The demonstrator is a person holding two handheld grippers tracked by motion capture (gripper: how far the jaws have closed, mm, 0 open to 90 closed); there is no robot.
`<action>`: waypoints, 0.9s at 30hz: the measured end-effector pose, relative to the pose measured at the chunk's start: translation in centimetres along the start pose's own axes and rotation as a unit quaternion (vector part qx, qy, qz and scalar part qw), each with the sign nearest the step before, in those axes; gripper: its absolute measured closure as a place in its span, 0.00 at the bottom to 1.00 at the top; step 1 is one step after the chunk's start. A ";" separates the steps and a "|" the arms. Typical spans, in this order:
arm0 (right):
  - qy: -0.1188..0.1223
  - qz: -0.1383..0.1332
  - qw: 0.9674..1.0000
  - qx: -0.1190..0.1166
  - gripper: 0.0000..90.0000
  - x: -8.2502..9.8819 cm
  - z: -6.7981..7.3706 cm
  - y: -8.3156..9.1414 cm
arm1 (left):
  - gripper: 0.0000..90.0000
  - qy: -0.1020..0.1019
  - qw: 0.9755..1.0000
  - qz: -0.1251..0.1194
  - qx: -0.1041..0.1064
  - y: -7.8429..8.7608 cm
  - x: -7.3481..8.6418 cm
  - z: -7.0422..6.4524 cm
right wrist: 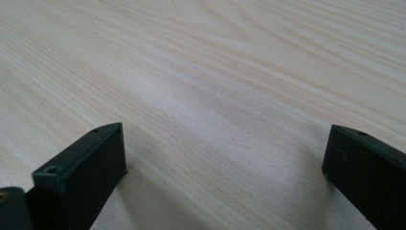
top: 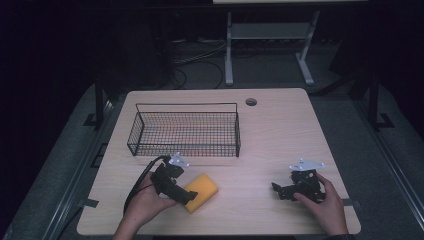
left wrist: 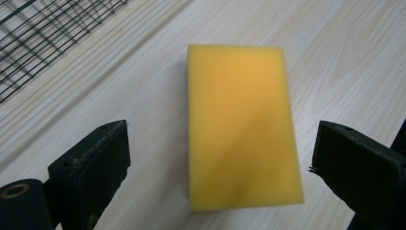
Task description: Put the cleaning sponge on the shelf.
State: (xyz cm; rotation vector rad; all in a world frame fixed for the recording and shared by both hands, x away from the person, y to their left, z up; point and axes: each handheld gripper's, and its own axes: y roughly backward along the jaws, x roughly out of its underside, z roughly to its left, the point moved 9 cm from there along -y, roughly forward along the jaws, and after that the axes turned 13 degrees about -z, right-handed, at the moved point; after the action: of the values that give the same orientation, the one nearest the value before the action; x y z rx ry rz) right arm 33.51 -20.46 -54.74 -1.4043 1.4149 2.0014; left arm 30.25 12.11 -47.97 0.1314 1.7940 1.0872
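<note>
Plainly, no writing is readable on the yellow sponge (left wrist: 242, 127); the left tool (left wrist: 218, 158) is spread around it untouching, the right tool (right wrist: 225, 163) spread over bare worktop (right wrist: 215, 72).

High view overlooks table (top: 280, 130); left gripper view shares its sponge (left wrist: 242, 124).

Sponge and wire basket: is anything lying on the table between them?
Nothing: in the left gripper view only bare wood runs from the yellow sponge to the wire basket. The high view agrees, though the left tongs overhang the sponge's near side.
</note>
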 end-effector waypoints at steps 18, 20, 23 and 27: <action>0.000 0.000 1.000 0.000 0.00 0.0 0.0 0.0 | 0.06 -0.017 0.999 0.039 0.003 -2.4 -0.3 -1.2; 0.000 0.000 1.000 0.000 0.00 0.0 0.0 0.0 | 0.06 -0.018 0.999 0.043 0.000 -2.8 -0.2 -1.2; 0.000 0.000 1.000 0.000 0.00 0.0 0.0 0.0 | 0.06 -0.018 0.999 0.048 -0.001 -3.0 -0.2 -1.3; 0.000 0.000 1.000 0.000 0.00 0.0 0.0 0.0 | 0.06 -0.022 0.998 0.054 -0.001 -3.5 -0.1 -1.3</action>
State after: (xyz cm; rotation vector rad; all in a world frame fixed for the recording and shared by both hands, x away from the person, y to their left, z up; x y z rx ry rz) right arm 33.48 -20.46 -54.74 -1.4053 1.4157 2.0000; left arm 30.52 9.16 -50.32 0.2516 1.7626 1.1530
